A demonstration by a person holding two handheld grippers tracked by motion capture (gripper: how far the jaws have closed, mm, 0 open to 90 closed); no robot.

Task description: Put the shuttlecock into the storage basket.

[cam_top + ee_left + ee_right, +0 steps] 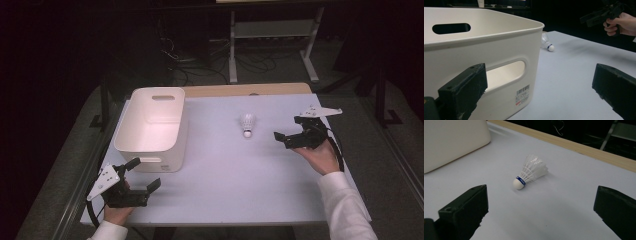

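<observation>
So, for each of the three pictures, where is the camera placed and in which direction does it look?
High view: above the person's side of the table, looking forward and down; shows both forearms, left hand-held gripper and right hand-held gripper.
Left gripper view: rides on the left hand-held gripper, facing the white bin; its own open jaws show, with the person's right hand farther off.
Right gripper view: rides on the right hand-held gripper, facing the shuttlecock; its own open jaws show.
All three share the shuttlecock and the bin.
</observation>
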